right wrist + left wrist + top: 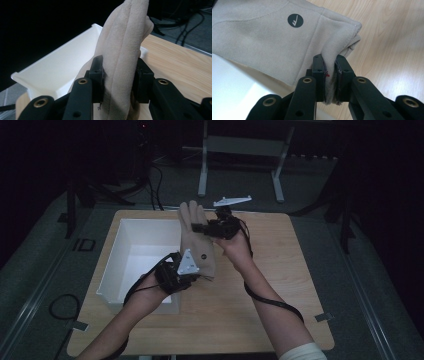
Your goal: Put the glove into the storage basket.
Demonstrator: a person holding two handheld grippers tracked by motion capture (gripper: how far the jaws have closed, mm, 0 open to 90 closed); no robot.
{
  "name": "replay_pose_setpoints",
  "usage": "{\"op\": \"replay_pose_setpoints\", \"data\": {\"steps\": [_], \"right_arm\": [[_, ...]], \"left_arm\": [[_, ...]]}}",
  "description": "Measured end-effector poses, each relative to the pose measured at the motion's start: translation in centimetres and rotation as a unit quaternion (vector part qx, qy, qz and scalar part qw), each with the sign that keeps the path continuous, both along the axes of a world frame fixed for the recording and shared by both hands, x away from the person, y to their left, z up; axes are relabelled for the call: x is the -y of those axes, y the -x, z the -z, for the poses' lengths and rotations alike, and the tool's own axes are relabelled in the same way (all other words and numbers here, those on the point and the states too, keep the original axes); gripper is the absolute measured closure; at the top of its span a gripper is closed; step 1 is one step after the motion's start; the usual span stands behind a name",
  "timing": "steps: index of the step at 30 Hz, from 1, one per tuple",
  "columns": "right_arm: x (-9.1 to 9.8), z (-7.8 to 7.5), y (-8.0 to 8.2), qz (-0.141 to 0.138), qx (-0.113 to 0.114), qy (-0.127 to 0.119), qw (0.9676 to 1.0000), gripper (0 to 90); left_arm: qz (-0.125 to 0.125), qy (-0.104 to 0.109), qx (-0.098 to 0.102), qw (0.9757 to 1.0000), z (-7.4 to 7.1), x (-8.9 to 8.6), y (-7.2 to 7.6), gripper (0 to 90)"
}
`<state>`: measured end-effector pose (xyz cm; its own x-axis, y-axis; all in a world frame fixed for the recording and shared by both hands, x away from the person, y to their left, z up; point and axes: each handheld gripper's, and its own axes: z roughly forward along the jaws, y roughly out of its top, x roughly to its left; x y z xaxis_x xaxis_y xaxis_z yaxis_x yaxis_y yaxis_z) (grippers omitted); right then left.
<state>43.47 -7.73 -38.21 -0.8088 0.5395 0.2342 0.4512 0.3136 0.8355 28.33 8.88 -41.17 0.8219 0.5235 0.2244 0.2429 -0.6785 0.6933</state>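
Two black two-jaw grippers held one beige fleece glove (196, 240) between them, lifted above the light wooden table (280, 290). The left gripper (329, 75) was pressed tight on the glove's cuff corner, the fabric bunched thin between its pads, with the round dark logo patch (295, 20) just beyond the jaws on the flat of the cuff. The right gripper (119, 75) pinched the glove's finger end, its jaws standing wider because several thick folds of fleece sat between them.

Taking the white rectangular plastic bin (131, 251) as landmark: the glove hung stretched at the bin's right wall, partly over its near right corner, fingers pointing away from the person. The left gripper (176, 270) was at the bin's near right corner, the right gripper (212, 227) just beyond the bin's right wall, over bare table. A grey three-cornered plate sat atop each tool.

The glove looked light, soft and limp; it would likely sag and fold wherever it was unsupported, and fleece should not slip readily from rubbered pads. Nothing about it seemed fragile. A hold on the doubled, stitched cuff edge seemed the firmest, since thin single layers could pull through. Gripping both ends, as here, kept it spread and should let it be lowered flat into the bin.
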Motion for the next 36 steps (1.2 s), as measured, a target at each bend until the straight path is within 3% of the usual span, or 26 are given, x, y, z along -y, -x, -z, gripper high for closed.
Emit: {"op": "replay_pose_setpoints", "data": {"steps": [8, 18, 26, 29, 34, 36], "right_arm": [[-4.6, 0.5, -0.2, -0.026, -0.004, 0.004, 0.9997, 65.9], [-8.7, 1.3, -0.4, -0.046, -0.010, 0.009, 0.9988, 65.9], [-11.4, 2.2, -0.6, -0.060, -0.021, 0.013, 0.9979, 65.9], [-12.1, 2.4, -0.7, -0.062, -0.023, 0.015, 0.9977, 65.9], [-13.5, 3.3, -0.8, -0.064, -0.027, 0.028, 0.9972, 65.9], [-13.7, 3.8, -0.8, -0.065, -0.025, 0.038, 0.9968, 65.8]], "left_arm": [[-0.031, 0.000, -0.007, 0.9995, 0.7, -4.2, 0.6, 81.3], [-0.060, 0.012, -0.017, 0.9980, 1.6, -7.8, 1.1, 81.2], [-0.082, 0.011, -0.021, 0.9963, 2.3, -9.7, 1.4, 81.3], [-0.092, 0.000, -0.021, 0.9955, 2.6, -10.6, 1.5, 81.2], [-0.109, -0.002, -0.029, 0.9936, 3.9, -11.4, 1.3, 81.2], [-0.115, 0.007, -0.040, 0.9925, 5.0, -11.6, 1.2, 81.2]]}}
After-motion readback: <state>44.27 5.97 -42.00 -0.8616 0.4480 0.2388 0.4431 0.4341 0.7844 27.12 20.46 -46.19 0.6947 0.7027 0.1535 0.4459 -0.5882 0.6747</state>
